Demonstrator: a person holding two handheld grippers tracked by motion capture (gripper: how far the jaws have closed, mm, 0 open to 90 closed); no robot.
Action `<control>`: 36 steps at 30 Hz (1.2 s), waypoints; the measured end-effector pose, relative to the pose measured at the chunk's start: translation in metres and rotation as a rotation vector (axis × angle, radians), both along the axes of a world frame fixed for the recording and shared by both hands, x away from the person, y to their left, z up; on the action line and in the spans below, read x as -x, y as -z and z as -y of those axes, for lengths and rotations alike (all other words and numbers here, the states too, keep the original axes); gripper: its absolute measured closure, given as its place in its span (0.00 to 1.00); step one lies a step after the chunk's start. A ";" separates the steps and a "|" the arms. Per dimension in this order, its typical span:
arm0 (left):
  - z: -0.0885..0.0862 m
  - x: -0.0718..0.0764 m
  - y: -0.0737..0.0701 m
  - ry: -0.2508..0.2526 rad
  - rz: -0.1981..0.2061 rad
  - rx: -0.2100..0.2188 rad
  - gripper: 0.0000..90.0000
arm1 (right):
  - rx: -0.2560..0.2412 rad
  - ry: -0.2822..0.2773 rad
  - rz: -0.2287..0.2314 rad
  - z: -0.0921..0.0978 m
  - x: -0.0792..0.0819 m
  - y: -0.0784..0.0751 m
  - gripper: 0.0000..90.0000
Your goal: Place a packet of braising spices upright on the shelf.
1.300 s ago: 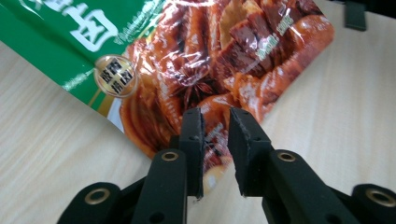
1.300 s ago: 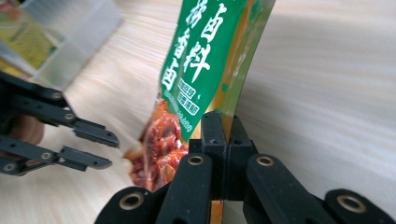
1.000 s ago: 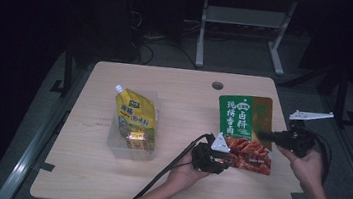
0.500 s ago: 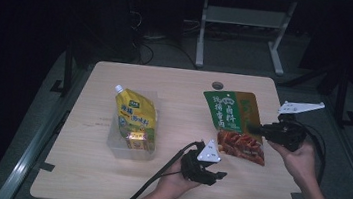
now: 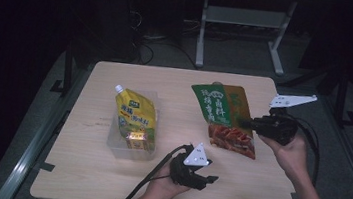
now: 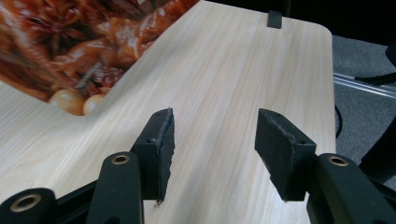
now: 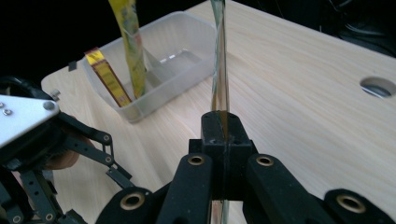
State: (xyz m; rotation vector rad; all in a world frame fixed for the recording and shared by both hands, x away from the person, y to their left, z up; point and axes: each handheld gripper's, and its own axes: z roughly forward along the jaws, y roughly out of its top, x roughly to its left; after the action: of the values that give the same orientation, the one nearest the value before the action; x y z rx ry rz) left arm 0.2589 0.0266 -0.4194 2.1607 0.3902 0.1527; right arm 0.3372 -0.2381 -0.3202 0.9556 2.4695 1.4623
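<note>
A green and red snack bag [image 5: 223,116] hangs over the right half of the table, pinched at its right edge by my right gripper [image 5: 245,121]. In the right gripper view the jaws [image 7: 223,123] are shut on the bag's thin edge [image 7: 219,56], which rises straight up from them. My left gripper [image 5: 210,179] rests low near the front edge, open, with nothing between its pads [image 6: 215,140]. The bag's red printed end [image 6: 74,42] lies ahead of it to the left. A yellow spouted pouch [image 5: 134,117] stands in a clear container [image 5: 153,102].
The clear container [image 7: 182,42] also holds a small gold sachet [image 7: 107,77] beside the yellow pouch [image 7: 130,42]. Bare wooden table [image 5: 120,178] stretches along the front and left. A round cable hole [image 7: 376,86] sits near the back edge. Metal frame legs stand behind the table.
My left gripper has drawn back from the bag's lower corner toward the front edge and leftward. The right gripper has shifted the bag slightly left and toward the back.
</note>
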 end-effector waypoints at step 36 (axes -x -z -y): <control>-0.046 0.023 0.001 0.010 -0.005 0.050 0.38 | -0.081 -0.123 0.069 -0.084 -0.041 -0.029 1.00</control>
State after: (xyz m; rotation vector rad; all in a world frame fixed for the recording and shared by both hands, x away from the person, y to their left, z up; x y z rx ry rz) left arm 0.2360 0.0726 -0.4205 2.1140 0.3822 0.1308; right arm 0.3785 -0.1546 -0.2912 0.7645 2.4762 1.6155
